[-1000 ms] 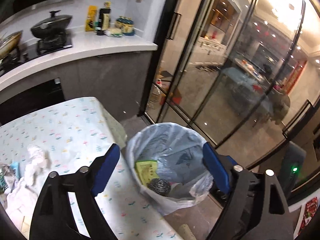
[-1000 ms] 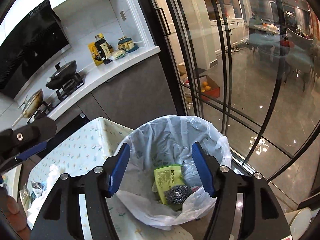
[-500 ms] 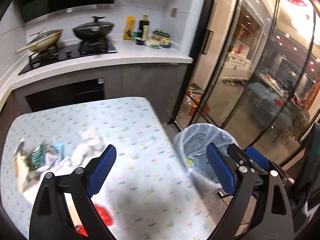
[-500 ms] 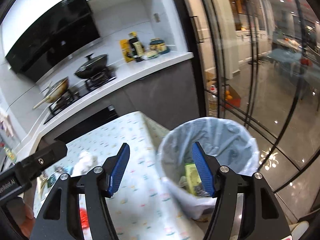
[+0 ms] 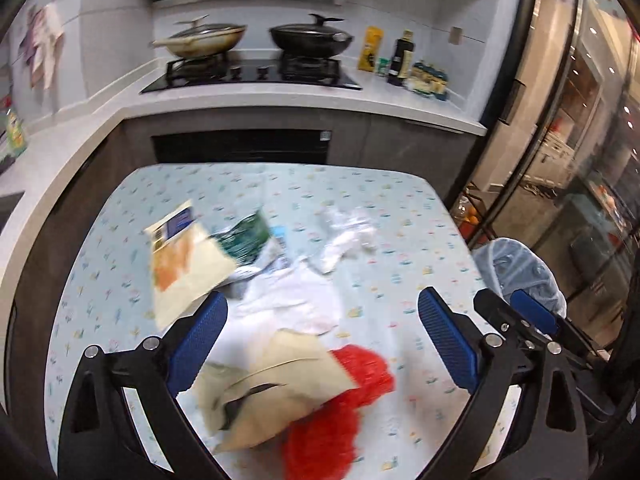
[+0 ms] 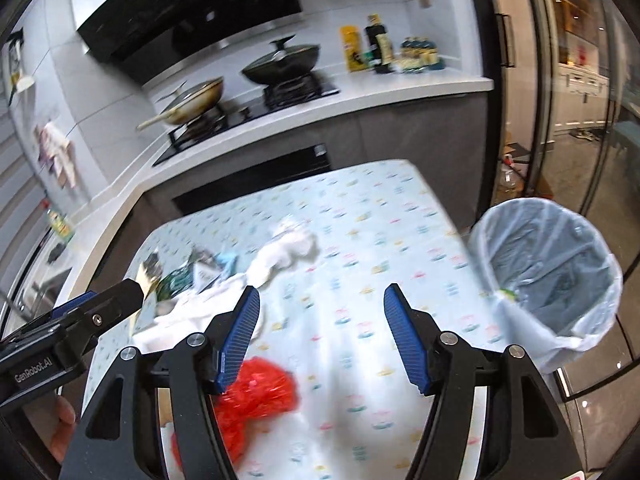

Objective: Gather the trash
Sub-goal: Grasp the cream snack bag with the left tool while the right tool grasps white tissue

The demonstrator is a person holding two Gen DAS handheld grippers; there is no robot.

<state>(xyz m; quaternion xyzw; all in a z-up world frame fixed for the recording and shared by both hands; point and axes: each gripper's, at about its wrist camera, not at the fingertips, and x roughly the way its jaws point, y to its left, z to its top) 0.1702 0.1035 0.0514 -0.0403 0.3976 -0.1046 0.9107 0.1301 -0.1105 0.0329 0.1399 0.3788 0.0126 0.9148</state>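
The left gripper (image 5: 322,340) has just been opening; its blue-padded fingers (image 5: 198,340) stand wide apart, with nothing pressed between them. They hang over the near part of the surface (image 5: 400,216), which is covered by a pale blue cloth with a small printed pattern. Seen between the fingers are a crumpled beige paper bag (image 5: 276,384), a red plastic mesh bundle (image 5: 340,412) lying partly under it, and crumpled white paper (image 5: 296,300) just beyond.

The right gripper (image 6: 320,336) also has its blue fingers (image 6: 404,340) parted and empty, over bare cloth near the right edge of the surface. The red bundle lies at its left finger. The left gripper's black body, seen from the right wrist, carries the lettering "GenRobot.AI" (image 6: 34,372).

Toward the left edge of the surface lie a flat cream and orange package with a blue label (image 5: 184,256) and a dark green printed wrapper (image 5: 246,236); their print is too blurred to read. A crumpled white tissue (image 5: 348,236) lies near the middle.

A round bin lined with a translucent white plastic bag (image 6: 548,276) stands on the floor just off the right edge of the surface. A small green and yellow scrap (image 6: 508,293) shows inside at its near wall; the other contents cannot be made out.
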